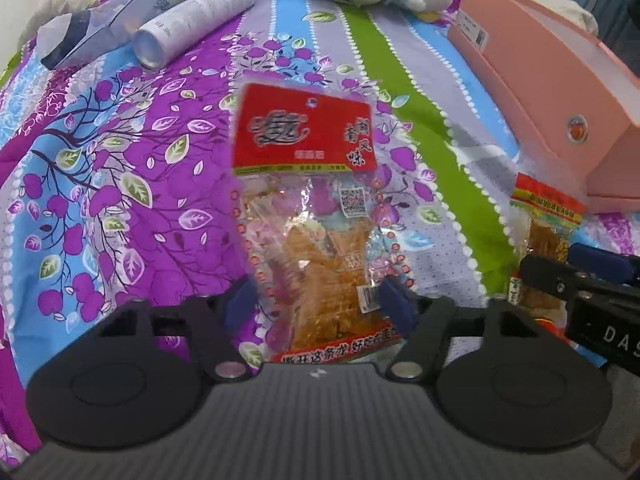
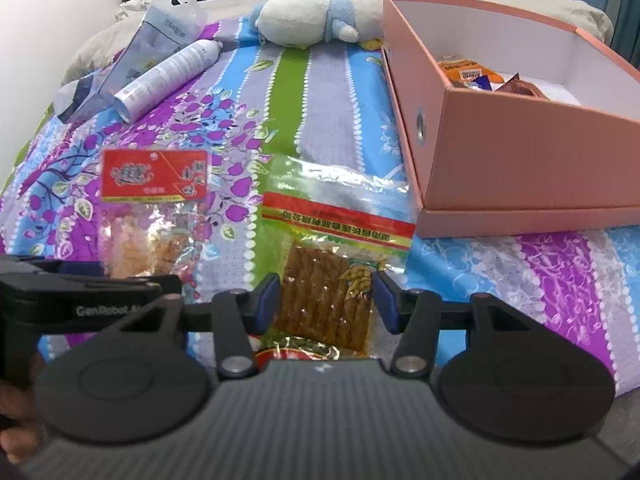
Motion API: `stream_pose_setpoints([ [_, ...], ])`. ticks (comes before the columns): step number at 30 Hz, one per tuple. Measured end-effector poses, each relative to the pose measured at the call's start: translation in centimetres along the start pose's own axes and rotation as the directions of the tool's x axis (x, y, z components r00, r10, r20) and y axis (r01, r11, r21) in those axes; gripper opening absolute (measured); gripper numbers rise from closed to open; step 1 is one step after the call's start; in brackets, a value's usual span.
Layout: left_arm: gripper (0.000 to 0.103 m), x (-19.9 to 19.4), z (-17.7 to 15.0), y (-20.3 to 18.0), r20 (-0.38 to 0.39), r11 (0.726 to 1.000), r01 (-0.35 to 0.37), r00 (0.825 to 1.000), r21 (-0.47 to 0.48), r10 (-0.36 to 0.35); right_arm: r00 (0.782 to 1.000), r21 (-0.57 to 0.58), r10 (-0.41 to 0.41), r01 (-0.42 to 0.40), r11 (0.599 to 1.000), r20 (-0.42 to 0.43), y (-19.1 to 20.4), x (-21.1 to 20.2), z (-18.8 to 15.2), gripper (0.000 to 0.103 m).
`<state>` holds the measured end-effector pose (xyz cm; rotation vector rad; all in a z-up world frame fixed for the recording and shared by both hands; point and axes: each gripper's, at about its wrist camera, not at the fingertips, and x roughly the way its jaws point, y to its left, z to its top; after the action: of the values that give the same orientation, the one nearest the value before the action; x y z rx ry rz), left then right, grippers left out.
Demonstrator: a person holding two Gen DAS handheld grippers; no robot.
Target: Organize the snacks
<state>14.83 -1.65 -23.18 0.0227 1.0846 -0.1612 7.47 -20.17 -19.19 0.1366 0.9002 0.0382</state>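
Left claw point(image 1: 316, 304) clamped the clear lower half of a red-topped snack packet point(image 1: 306, 184); right claw point(image 2: 326, 300) clamped a red-and-yellow-banded snack packet point(image 2: 334, 280), both over the bed. Bedspread point(image 2: 540, 276) striped purple, blue, green. Pink box point(image 2: 520, 160) stood open on its lid, other wrapped snacks point(image 2: 476, 76) inside. White bottle point(image 2: 168, 76) and plush toy point(image 2: 316, 16) lay farther back.

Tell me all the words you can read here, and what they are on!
"GenRobot" on the left gripper, rest blurred.
"DAS" on the right gripper, cut off by the edge.
Red snack packet: big Chinese characters, too blurred to read.
Green-edged snack packet: upside-down Chinese line, unreadable.
White bottle and pink box: print too small.
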Motion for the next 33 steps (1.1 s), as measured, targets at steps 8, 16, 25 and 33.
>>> stream_pose_setpoints([
  [8, 0.033, -1.8, 0.7, 0.2, 0.019, 0.997, 0.064, 0.998, -0.04, -0.063, 0.999, -0.02, 0.036, -0.036, 0.999, -0.006, 0.4, -0.9, 1.3, 0.012],
  [16, 0.032, -3.1, 0.9, 0.4, 0.042, 0.993, 0.095, 0.995, -0.071, -0.092, 0.999, -0.01, 0.041, -0.04, 0.999, 0.035, -0.4, -1.4, 1.8, 0.015],
  [25, 0.031, -4.2, 1.0, -0.6, 0.08, 0.958, 0.267, 0.962, -0.101, -0.26, 0.991, 0.246, 0.135, -0.136, 0.96, 0.02, -6.4, -0.5, 0.2, 0.065],
  [33, 0.031, -1.6, -0.1, -4.6, -0.008, 0.954, 0.299, 0.954, -0.011, -0.299, 0.953, 0.446, 0.304, -0.272, 0.853, -0.001, -9.8, 2.3, -0.8, 0.065],
])
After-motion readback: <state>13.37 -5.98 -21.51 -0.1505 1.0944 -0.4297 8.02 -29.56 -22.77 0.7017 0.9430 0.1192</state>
